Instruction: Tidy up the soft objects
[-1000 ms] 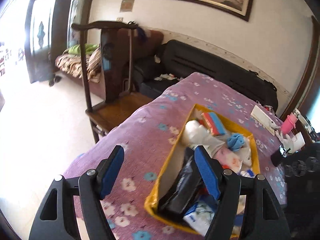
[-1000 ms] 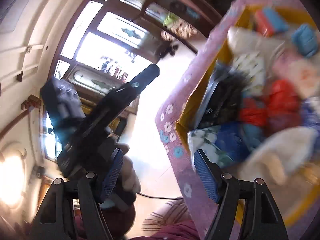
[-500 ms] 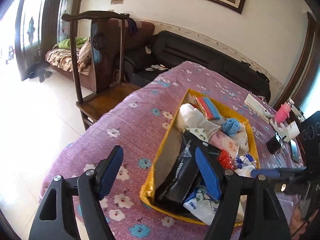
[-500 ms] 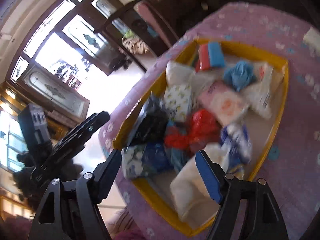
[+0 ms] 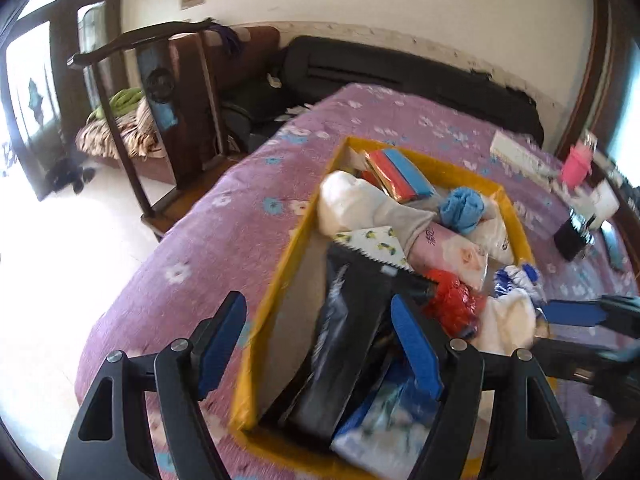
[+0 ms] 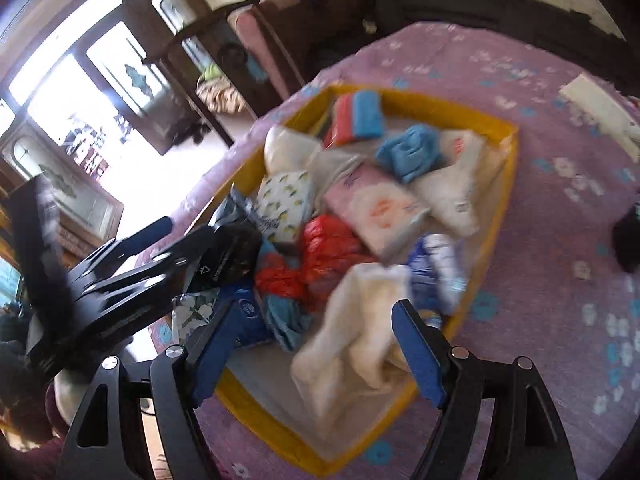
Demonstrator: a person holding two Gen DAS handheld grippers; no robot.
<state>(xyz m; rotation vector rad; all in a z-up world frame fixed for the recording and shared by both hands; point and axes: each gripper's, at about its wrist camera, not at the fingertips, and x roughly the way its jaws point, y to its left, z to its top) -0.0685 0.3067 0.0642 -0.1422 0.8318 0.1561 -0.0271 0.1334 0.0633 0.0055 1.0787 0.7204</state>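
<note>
- Your left gripper (image 5: pixel 318 342) hangs over the near-left corner of the yellow tray (image 5: pixel 468 174), jaws wide apart, gripping nothing (black pouch (image 5: pixel 352 320) below them, contact unclear).
- Your right gripper (image 6: pixel 316 346) is wide too, nothing held; its pads straddle the white cloth (image 6: pixel 356 320) without pressing.
- Soft items sit piled in the tray on the purple cloth (image 5: pixel 224 232): blue sock (image 6: pixel 408 150), red bag (image 6: pixel 332 244), pink pack (image 6: pixel 376 204).
</note>
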